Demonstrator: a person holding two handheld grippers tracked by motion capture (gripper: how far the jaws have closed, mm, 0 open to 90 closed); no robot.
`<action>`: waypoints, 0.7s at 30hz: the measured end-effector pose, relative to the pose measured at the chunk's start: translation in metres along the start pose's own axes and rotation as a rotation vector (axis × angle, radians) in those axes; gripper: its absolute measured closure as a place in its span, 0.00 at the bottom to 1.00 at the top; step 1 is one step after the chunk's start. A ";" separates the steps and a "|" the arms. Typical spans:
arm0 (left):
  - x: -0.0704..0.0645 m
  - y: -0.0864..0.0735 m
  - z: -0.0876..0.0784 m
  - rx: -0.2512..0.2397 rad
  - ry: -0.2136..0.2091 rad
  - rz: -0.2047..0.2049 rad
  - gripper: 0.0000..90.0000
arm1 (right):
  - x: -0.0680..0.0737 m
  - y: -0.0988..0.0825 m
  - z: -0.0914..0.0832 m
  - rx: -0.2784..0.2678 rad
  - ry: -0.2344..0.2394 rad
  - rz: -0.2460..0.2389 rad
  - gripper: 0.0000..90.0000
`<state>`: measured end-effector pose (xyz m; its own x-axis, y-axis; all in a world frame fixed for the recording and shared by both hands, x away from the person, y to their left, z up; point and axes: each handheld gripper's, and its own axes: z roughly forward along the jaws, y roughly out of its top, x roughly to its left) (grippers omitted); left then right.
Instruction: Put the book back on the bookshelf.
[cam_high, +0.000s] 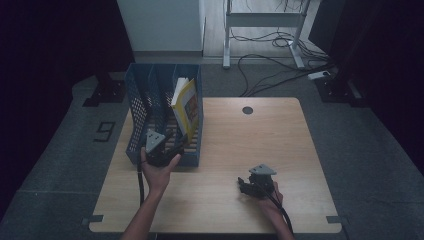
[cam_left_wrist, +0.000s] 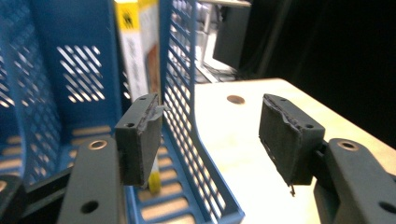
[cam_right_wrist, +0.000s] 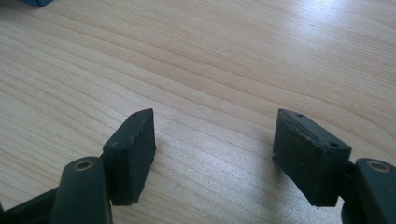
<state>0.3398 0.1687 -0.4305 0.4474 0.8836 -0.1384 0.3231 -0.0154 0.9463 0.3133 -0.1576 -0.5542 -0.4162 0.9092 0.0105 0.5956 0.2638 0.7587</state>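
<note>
The left gripper (cam_high: 172, 148) straddles the right wall of the blue rack (cam_high: 134, 107), jaws open on nothing. The book (cam_high: 186, 106) stands tilted in the rack's right slot, at 12 o'clock from it. Next, I judge: close on the book. The right gripper (cam_high: 246, 184) rests open on the table (cam_high: 240, 140), at 4 o'clock.

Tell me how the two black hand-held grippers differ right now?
The left gripper is raised at the blue plastic slotted file rack, its jaws straddling the rack's side wall near the yellow book; the right gripper sits low over the bare wooden table. The left gripper points away from the person, while the right gripper points leftward. Both stand open, holding nothing.
</note>
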 end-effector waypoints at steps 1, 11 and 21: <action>-0.001 -0.003 -0.001 0.007 -0.010 -0.001 0.42 | 0.000 0.000 0.000 0.000 0.000 0.001 0.32; -0.001 -0.030 -0.020 0.073 -0.103 -0.017 0.38 | 0.000 0.000 0.000 -0.001 -0.001 0.000 0.32; -0.005 -0.066 -0.028 0.122 -0.158 -0.032 0.38 | 0.000 0.000 0.000 0.000 -0.001 -0.001 0.32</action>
<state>0.2931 0.1785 -0.4838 0.5579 0.8000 -0.2209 0.4330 -0.0535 0.8998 0.3134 -0.1576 -0.5542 -0.4160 0.9093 0.0095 0.5951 0.2643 0.7589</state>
